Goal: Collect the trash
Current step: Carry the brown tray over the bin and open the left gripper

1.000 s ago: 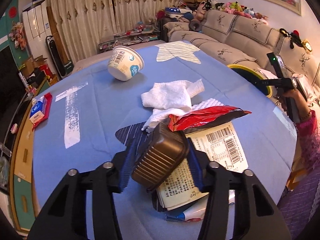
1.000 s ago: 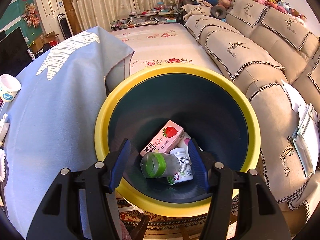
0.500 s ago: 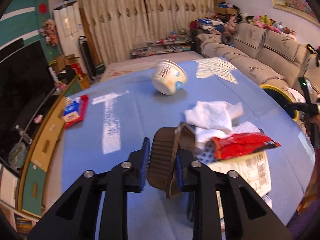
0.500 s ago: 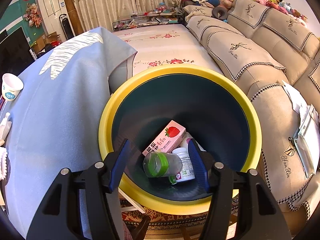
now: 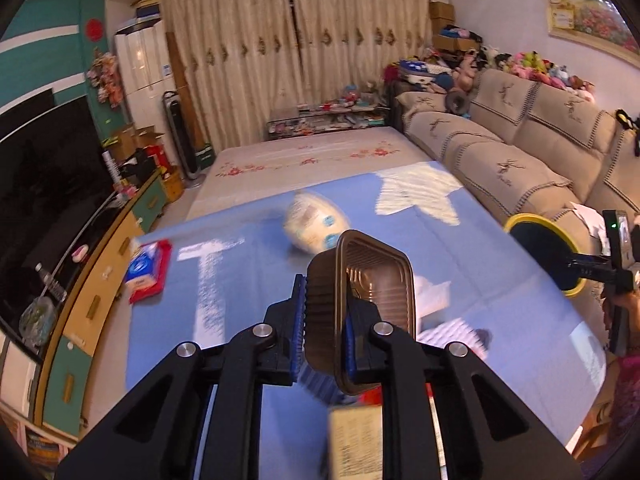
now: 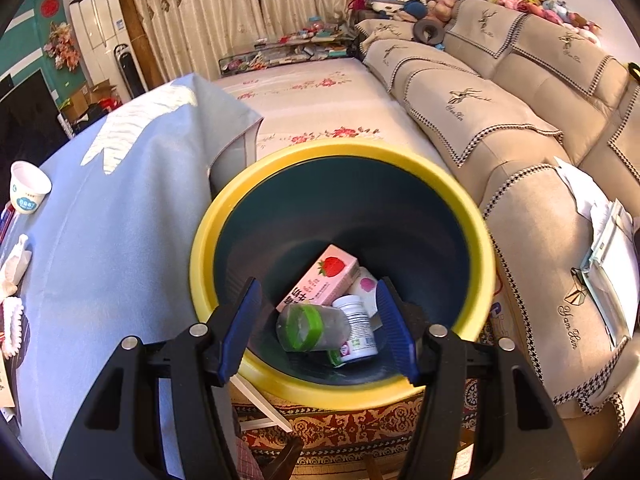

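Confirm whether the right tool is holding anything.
No: the right tool hangs open above the yellow-rimmed bin, nothing between its blue pads.

We look from the left wrist camera along its tongs (image 5: 322, 328), tilted down over the blue-clothed table (image 5: 248, 280) toward the far curtains, close above the cloth. From the right wrist camera we look more steeply down, near over the round yellow-rimmed dark bin (image 6: 208, 236) beside the table's right edge. Both views share the bin (image 5: 520, 222), the white paper cup (image 6: 28, 192), the blue cloth (image 6: 100, 240) and the beige sofa (image 5: 520, 152).
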